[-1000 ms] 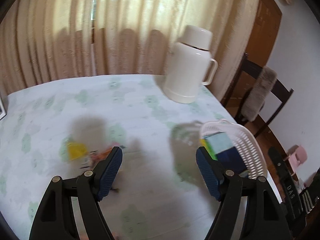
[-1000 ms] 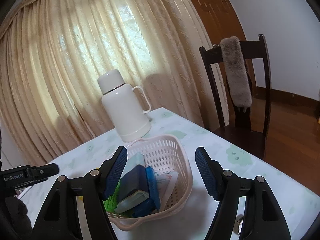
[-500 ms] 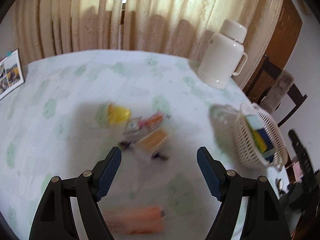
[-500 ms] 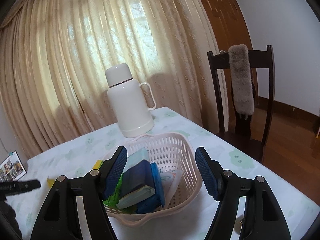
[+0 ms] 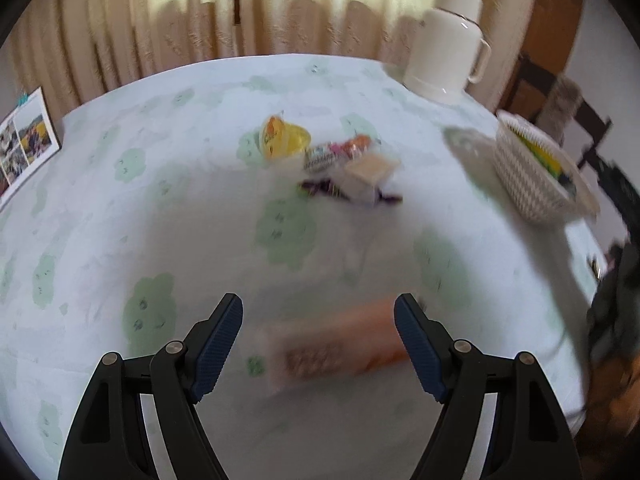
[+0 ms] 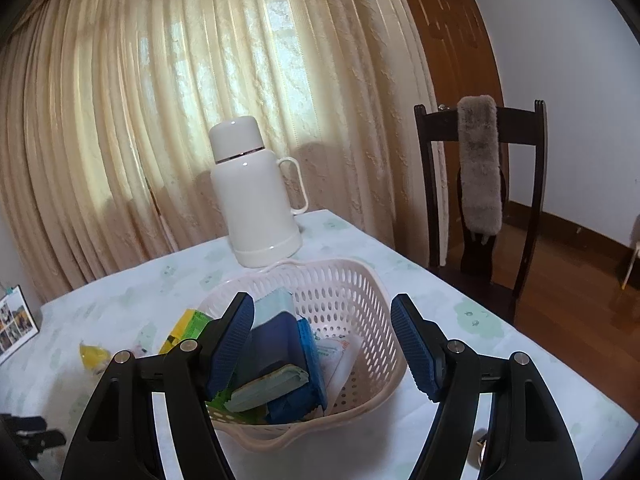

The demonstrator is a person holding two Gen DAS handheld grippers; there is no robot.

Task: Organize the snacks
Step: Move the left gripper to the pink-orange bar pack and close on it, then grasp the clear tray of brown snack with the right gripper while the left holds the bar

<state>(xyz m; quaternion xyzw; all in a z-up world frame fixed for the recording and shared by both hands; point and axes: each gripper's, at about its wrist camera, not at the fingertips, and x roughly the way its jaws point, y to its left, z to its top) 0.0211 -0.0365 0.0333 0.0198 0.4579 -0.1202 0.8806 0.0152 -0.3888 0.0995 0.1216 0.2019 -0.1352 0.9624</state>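
Near the table's front edge, the left gripper (image 5: 318,336) hangs spread wide and empty over a blurred orange flat snack packet (image 5: 340,350). To take it cleanly, lower squarely and pinch across its narrow width. Mid-table lies a loose heap of small wrapped snacks (image 5: 344,168). The right gripper (image 6: 322,344), also released, hovers over the white perforated plastic basket (image 6: 360,292) by the right edge.

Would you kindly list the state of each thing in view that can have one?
left gripper: jaws open, empty, above the orange packet.
right gripper: jaws open, empty, above the basket.
basket: upright, partly filled with packets.
orange packet: lying flat on the table, blurred.
yellow jelly cup: tipped on its side.
flask: upright, lid on.
loose snack pile: on the table, outside the basket.
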